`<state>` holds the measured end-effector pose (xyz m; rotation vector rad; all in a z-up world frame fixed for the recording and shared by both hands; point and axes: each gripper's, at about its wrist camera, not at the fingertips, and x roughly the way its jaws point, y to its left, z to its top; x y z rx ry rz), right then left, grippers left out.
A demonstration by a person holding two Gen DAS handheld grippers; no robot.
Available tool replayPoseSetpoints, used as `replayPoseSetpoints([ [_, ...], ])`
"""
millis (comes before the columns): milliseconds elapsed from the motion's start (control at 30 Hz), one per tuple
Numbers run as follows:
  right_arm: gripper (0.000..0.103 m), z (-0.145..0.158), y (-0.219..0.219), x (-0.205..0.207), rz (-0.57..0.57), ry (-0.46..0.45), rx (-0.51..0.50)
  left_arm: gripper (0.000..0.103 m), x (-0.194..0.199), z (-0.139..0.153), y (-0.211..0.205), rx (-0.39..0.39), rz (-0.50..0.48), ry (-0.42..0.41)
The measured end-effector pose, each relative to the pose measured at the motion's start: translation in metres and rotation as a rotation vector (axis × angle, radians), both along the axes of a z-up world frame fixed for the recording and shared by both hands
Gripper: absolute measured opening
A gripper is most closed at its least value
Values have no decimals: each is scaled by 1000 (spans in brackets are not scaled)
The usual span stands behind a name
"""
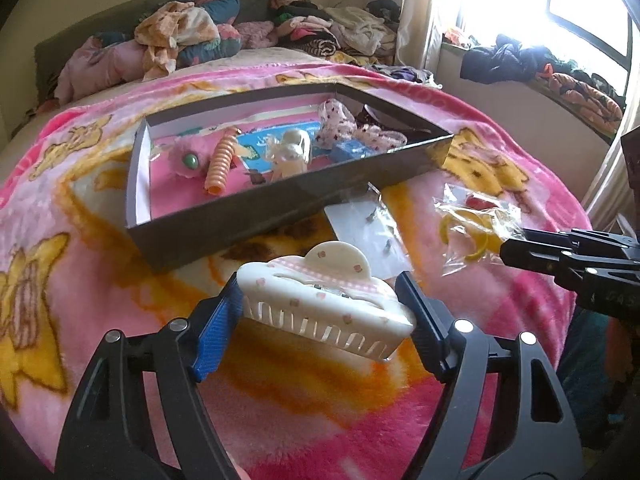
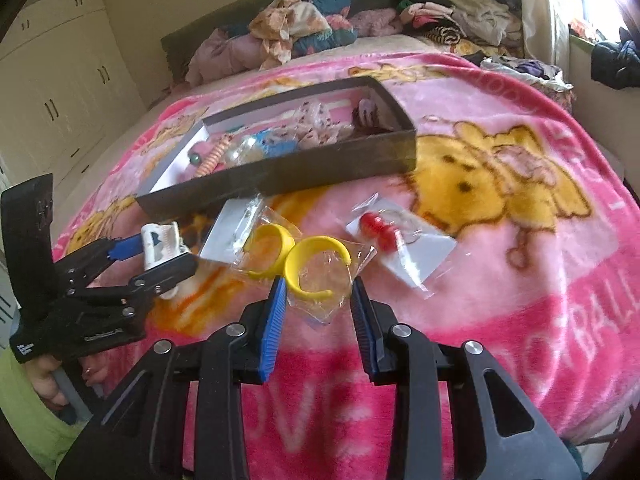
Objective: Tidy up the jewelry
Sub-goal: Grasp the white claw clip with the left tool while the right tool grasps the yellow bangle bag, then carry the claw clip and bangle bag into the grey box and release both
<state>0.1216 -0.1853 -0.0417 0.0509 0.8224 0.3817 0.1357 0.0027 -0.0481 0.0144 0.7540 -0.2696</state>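
The work surface is a bed covered by a pink cartoon-print blanket (image 2: 500,280). On it sits the dark open box (image 1: 256,216), the receptacle for the jewelry; it already holds an orange spiral hair tie (image 1: 219,164), a pearly clip (image 1: 290,154) and other small pieces. Three items lie on the blanket just in front of the box: a clear bag of yellow hoop earrings (image 2: 308,268), a carded pair of red earrings (image 2: 380,228) to its right, and a carded pair of stud earrings (image 2: 236,224) to its left, touching the box wall.

**Left gripper** (image 1: 326,312): closed on a white claw hair clip (image 1: 324,300), pads pressing both ends of the clip body — a firm, wide grip. The clip sits just short of the near wall of the box.

**Right gripper** (image 2: 320,304): jaws narrowed about the near corner of the yellow-hoop bag. The film lies between the pads, but the pads do not appear to press it yet.

Procedure, as judged from this position:

1. Carry the clip over the near wall with its teeth clear of the rim. Release above a bare patch of the box floor, to the left of the spiral tie.
2. Close the right pads fully on the film only. The hoops are rigid and curved, and would likely slip out from between flat pads.
3. Lift the bag slowly — the plastic is slick and the hoops hang free inside, so a swing could pull the film loose.
4. Keep the two grippers apart over the box; both approach the same near wall.
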Motion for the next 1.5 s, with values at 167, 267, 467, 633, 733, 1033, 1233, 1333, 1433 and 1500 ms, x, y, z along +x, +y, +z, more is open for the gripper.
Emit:
replayPoseSetpoints([
  [167, 31, 9, -9, 0, -23, -22, 8, 67, 0, 12, 0, -11, -2, -25],
  [267, 31, 15, -12, 0, -29, -36, 12, 67, 1, 21, -1, -12, -6, -56],
  [467, 31, 25, -14, 3, -32, -59, 18, 67, 8, 35, -1, -20, -3, -89],
  [633, 31, 33, -12, 10, -26, -74, 18, 67, 18, 43, 0, -28, 13, -108],
  [733, 31, 36, -10, 15, -22, -81, 21, 67, 24, 47, 2, -29, 24, -117],
  [1033, 31, 46, 1, 35, -9, -102, 16, 67, 40, 52, 7, -17, 47, -130],
  [1233, 31, 48, 6, 48, -4, -109, 12, 67, 50, 50, 10, -15, 60, -129],
  [1333, 31, 49, 8, 54, 0, -115, 5, 67, 56, 50, 11, -10, 66, -128],
  [1433, 31, 50, 9, 59, 1, -114, 4, 67, 61, 49, 13, -12, 74, -125],
  [1500, 31, 49, 10, 63, 2, -111, 3, 67, 64, 49, 14, -12, 78, -125],
])
